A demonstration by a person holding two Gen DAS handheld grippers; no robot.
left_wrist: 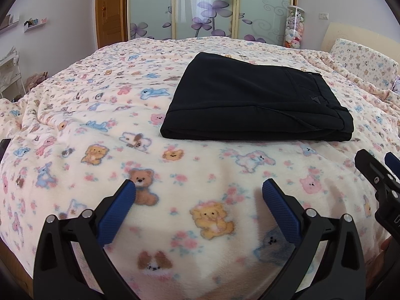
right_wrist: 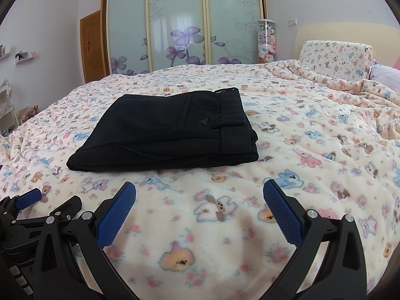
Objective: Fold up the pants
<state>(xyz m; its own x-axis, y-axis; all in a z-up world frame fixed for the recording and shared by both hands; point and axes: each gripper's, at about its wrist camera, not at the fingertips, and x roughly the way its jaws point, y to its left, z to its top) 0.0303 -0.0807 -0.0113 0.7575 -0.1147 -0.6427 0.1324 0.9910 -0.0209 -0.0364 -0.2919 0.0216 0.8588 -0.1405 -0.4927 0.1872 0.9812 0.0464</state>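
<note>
The black pants (left_wrist: 252,100) lie folded into a compact flat stack on the bear-print blanket (left_wrist: 100,95), waistband to the right. In the right wrist view the pants (right_wrist: 170,135) show the waistband and a back pocket on top. My left gripper (left_wrist: 198,187) is open, hovering over the blanket short of the stack, nothing between its blue pads. My right gripper (right_wrist: 199,190) is open too, just in front of the stack's near edge, empty. The right gripper (left_wrist: 377,160) shows at the right edge of the left wrist view; the left gripper (right_wrist: 32,197) shows at the lower left of the right wrist view.
The blanket (right_wrist: 312,150) is rumpled toward a matching pillow (right_wrist: 335,57) and headboard at the right. Behind the bed stand sliding wardrobe doors (right_wrist: 180,22), a wooden door (left_wrist: 110,22) and a clear tube of plush toys (right_wrist: 267,42). A white shelf unit (left_wrist: 8,72) stands at the far left.
</note>
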